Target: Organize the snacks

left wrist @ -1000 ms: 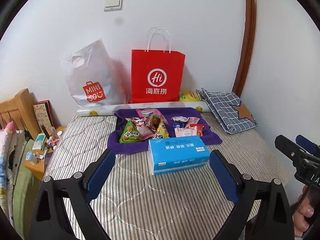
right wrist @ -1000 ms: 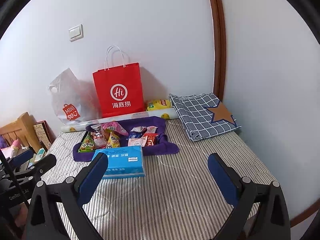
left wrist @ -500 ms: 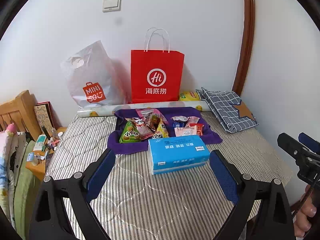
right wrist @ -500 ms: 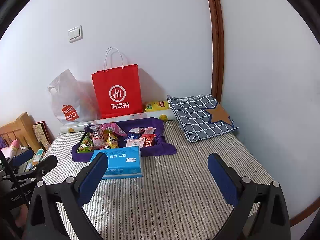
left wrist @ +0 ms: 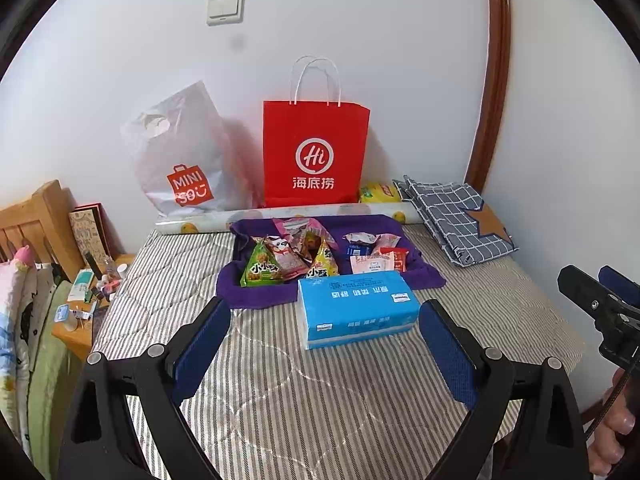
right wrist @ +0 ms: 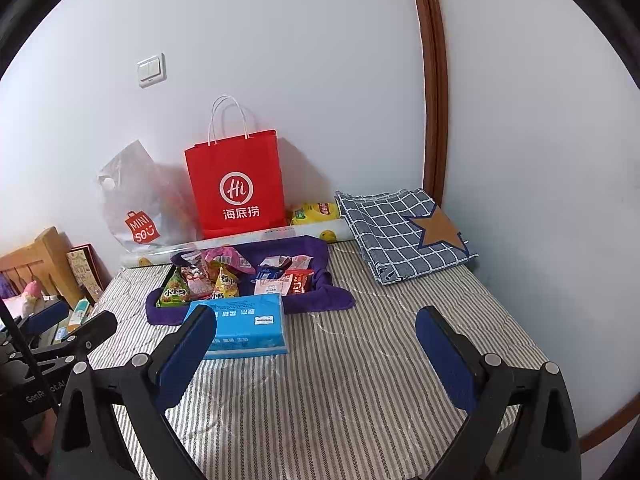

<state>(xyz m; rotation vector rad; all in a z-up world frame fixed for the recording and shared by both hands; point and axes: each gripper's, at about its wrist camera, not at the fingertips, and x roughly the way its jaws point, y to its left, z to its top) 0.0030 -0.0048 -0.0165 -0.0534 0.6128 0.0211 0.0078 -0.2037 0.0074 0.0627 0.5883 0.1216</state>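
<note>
Red paper bag (left wrist: pixel 316 152) read "Hi" over "海底捞". Clear plastic bag (left wrist: pixel 180 160) left of it read "MINI SO". Green snack packet (left wrist: pixel 260 270) in front of red bag read "小小酥". Blue tissue pack's (left wrist: pixel 356 306) print was upside down, unreadable.

tissue pack (left wrist: pixel 356 308) fronting snacks (left wrist: pixel 316 256), bare mattress (left wrist: pixel 320 400) nearer

Both grippers' jaws wide apart

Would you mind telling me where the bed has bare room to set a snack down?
The striped mattress lies bare between the blue tissue pack and the right gripper, and rightward below the checked cloth. A strip left of the purple cloth is free. The purple cloth itself is crowded with snack packets.
</note>
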